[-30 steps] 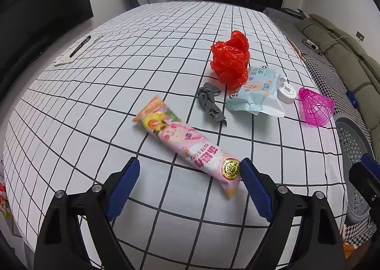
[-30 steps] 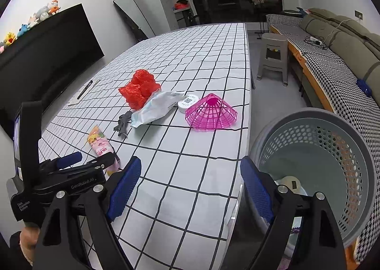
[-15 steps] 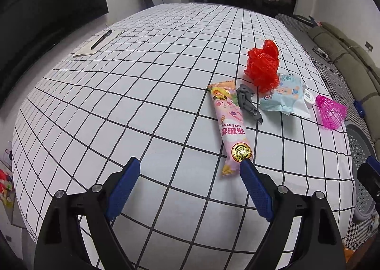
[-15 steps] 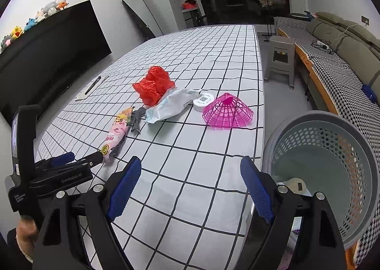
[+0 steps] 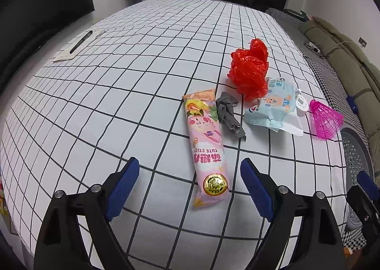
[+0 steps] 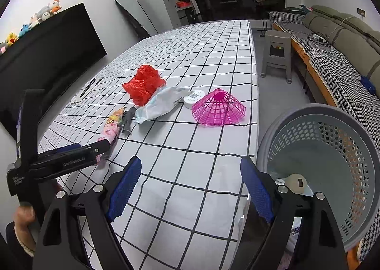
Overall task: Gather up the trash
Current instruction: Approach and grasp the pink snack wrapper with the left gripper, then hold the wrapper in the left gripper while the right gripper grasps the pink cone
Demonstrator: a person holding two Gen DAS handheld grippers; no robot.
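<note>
A pink snack wrapper (image 5: pixel 207 148) lies on the checked table (image 5: pixel 118 103), its near end between the open jaws of my left gripper (image 5: pixel 190 186). Beside it lie a grey scrap (image 5: pixel 228 115), a crumpled red plastic bag (image 5: pixel 249 70), a light blue wipes pack (image 5: pixel 275 106) and a pink mesh cone (image 5: pixel 326 120). My right gripper (image 6: pixel 190 186) is open and empty over the table's right edge, next to the grey laundry basket (image 6: pixel 332 163). The right wrist view also shows the wrapper (image 6: pixel 110 127), red bag (image 6: pixel 142 84), wipes pack (image 6: pixel 161 103), cone (image 6: pixel 218 108) and left gripper (image 6: pixel 71 156).
A white round container (image 6: pixel 194 97) sits behind the cone. A pen on paper (image 5: pixel 76 46) lies at the table's far left. A grey stool (image 6: pixel 276 53) and a sofa (image 6: pixel 344 44) stand to the right. The basket holds a beige item (image 6: pixel 295 183).
My left gripper has swung and come closer to the pink wrapper, whose near end now lies between the jaws. The right gripper has shifted slightly toward the table.
</note>
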